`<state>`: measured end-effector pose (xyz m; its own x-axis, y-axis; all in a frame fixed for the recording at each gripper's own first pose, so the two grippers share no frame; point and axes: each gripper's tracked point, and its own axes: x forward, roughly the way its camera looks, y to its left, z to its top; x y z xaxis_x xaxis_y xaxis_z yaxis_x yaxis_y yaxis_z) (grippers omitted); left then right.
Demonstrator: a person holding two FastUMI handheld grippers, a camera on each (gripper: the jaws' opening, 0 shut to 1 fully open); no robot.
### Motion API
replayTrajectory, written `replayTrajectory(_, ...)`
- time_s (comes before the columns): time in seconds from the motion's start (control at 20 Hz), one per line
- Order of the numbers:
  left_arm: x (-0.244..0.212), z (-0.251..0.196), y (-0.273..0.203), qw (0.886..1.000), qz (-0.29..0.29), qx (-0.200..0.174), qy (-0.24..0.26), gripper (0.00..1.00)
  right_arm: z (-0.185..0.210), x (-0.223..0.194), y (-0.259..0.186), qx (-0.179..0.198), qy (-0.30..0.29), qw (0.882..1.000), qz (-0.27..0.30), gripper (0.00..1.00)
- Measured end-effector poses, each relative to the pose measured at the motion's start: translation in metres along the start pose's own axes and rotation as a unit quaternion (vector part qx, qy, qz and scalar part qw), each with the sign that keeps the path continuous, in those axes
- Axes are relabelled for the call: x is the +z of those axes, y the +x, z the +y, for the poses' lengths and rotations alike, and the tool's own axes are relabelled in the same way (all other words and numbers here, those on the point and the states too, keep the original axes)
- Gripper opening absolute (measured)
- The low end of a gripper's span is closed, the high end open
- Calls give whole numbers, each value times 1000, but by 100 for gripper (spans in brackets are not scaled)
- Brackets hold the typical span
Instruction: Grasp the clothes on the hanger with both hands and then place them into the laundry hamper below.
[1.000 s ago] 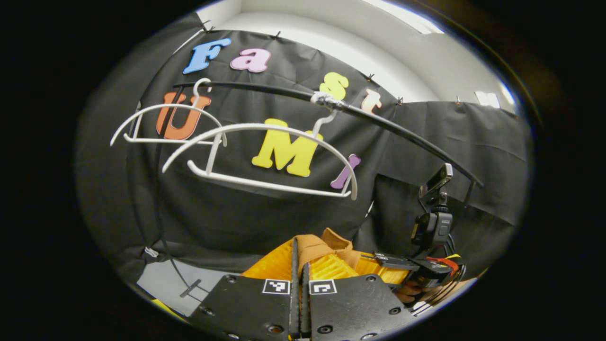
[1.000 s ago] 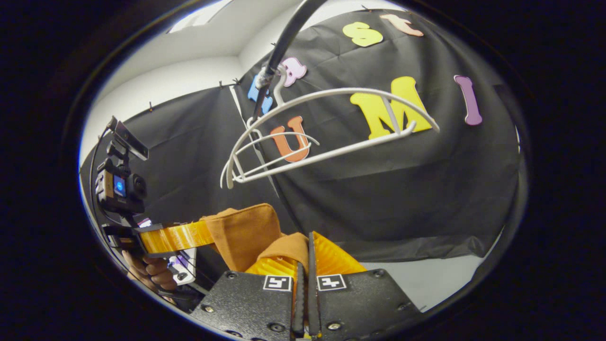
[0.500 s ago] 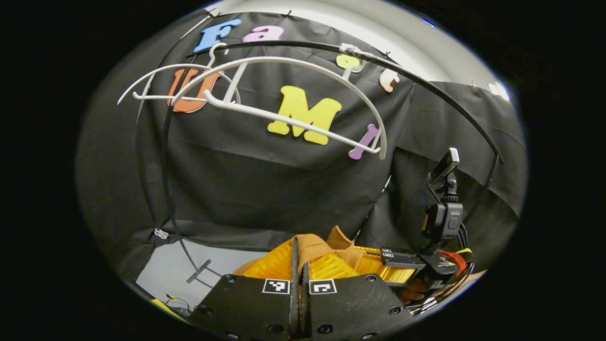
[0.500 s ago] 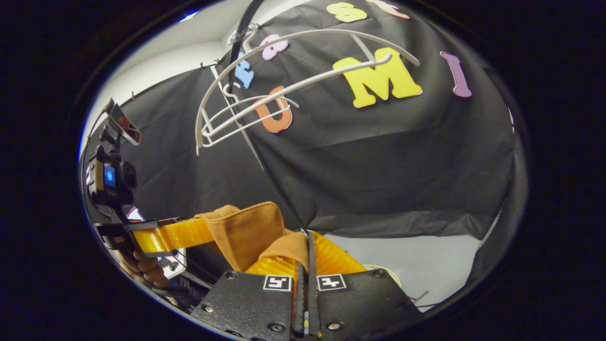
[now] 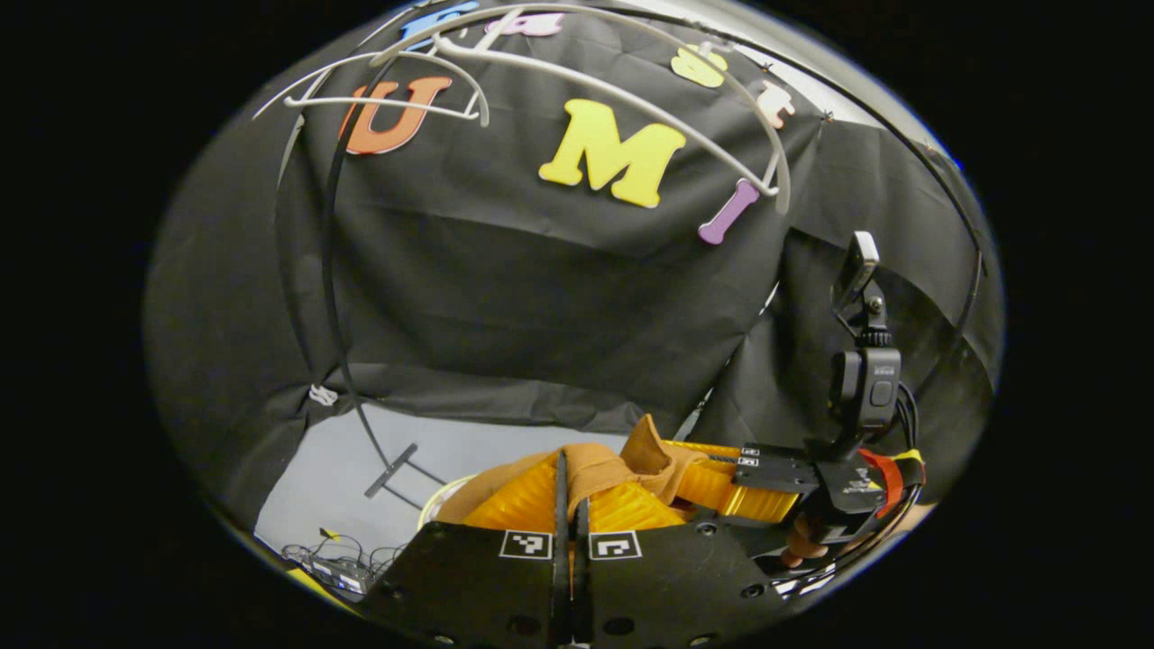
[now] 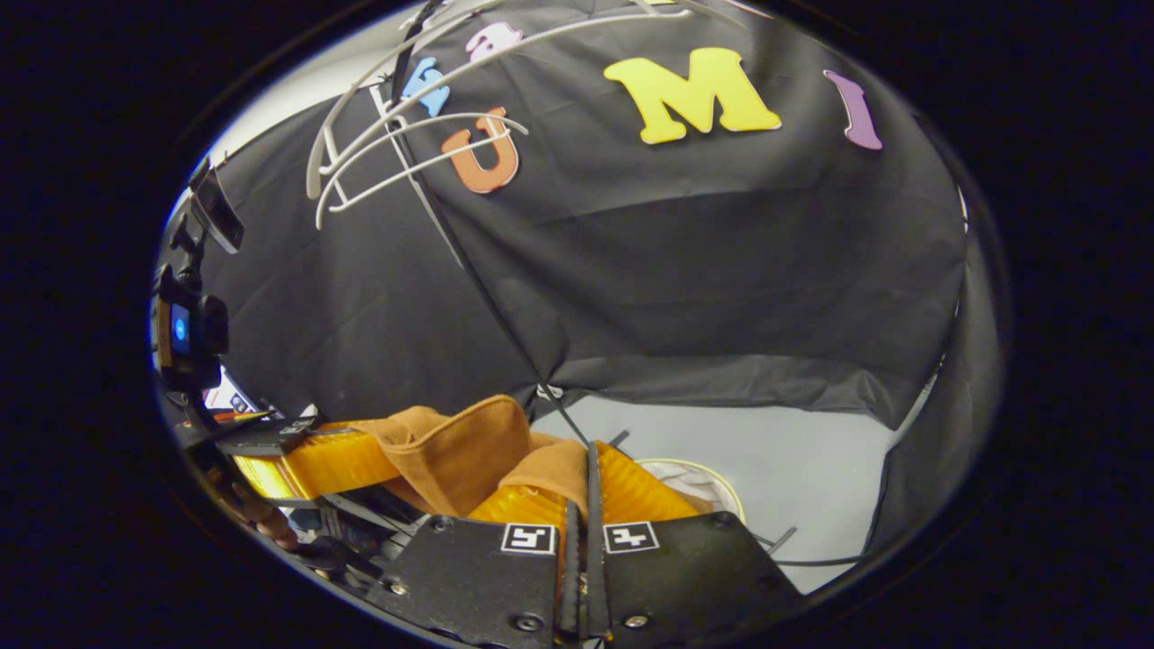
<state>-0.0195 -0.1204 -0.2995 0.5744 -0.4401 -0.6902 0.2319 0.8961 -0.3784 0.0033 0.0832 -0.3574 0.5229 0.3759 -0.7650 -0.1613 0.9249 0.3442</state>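
A brown garment (image 5: 595, 461) hangs bunched between my two grippers, off the hangers. My left gripper (image 5: 568, 469) is shut on one end of it, cloth pinched between its orange fingers. My right gripper (image 6: 586, 464) is shut on the other end of the garment (image 6: 460, 449). In the left gripper view the right gripper (image 5: 712, 478) holds the cloth close by on the right. In the right gripper view the left gripper (image 6: 315, 455) is at the left, a hand under it. The pale rim of the laundry hamper (image 6: 712, 478) shows below, also just left of my fingers (image 5: 431, 494).
Two bare white hangers (image 5: 622, 86) (image 5: 388, 90) hang from a black rail high above. The rail's black upright (image 5: 326, 270) runs down to a foot on the grey floor (image 5: 352, 469). Cables lie on the floor at the lower left (image 5: 329, 563).
Both grippers have come down with the garment held between them; the hangers and rail now sit much higher in both views. The floor and hamper rim have come into sight.
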Motion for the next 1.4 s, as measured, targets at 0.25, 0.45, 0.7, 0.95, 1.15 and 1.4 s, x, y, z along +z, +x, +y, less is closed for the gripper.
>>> replayTrajectory(0.25,-20,0,7,998,51,27,1,1,-26,-27,19,-37,0,999,37,5)
replayTrajectory(0.45,-32,4,4,994,93,54,10,7,-53,-51,34,-92,-6,993,78,7)
replayTrajectory(0.7,-53,7,9,985,148,82,5,4,-70,-68,39,-136,-7,983,122,7)
replayTrajectory(0.95,-49,13,4,984,150,93,3,60,-68,-48,26,-138,-17,985,98,8)
replayTrajectory(1.15,-45,17,-4,983,145,110,-21,93,-64,-24,3,-139,-40,987,67,31)
replayTrajectory(1.4,-22,33,-28,981,125,148,-16,97,-60,16,-38,-156,-91,984,4,51)
